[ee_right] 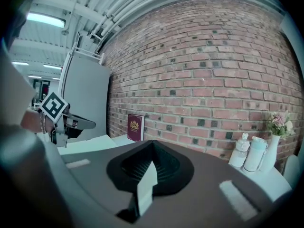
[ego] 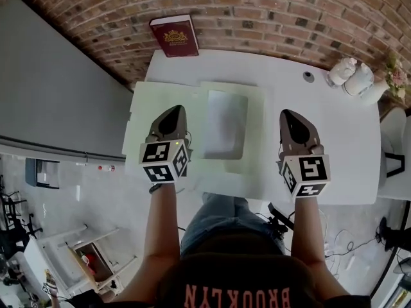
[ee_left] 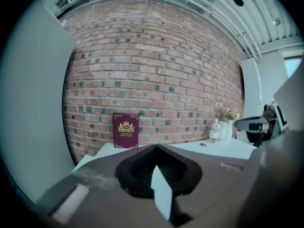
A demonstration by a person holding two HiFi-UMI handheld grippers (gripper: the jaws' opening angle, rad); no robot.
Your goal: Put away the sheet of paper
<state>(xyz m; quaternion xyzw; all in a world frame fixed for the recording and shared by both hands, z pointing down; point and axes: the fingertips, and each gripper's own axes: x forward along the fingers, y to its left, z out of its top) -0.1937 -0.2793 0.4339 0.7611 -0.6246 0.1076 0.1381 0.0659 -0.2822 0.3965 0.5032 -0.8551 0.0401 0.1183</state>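
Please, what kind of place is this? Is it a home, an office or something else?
Probably a staged corner of a workshop or lab, not a home: a bare brick wall, exposed ceiling pipes with strip lights, and cables on the floor beside the white table.

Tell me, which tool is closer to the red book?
The left tool: the red book stands at the brick wall straight beyond it; the right tool, also pinching the sheet of paper, is farther across.

The white rectangular table (ego: pixel 334 127) is viewed steeply from overhead; the maroon gold-crested hardcover book (ego: pixel 174 36), ahead of left gripper (ego: pixel 174 110) and right gripper (ego: pixel 288 113), is shared by all views.
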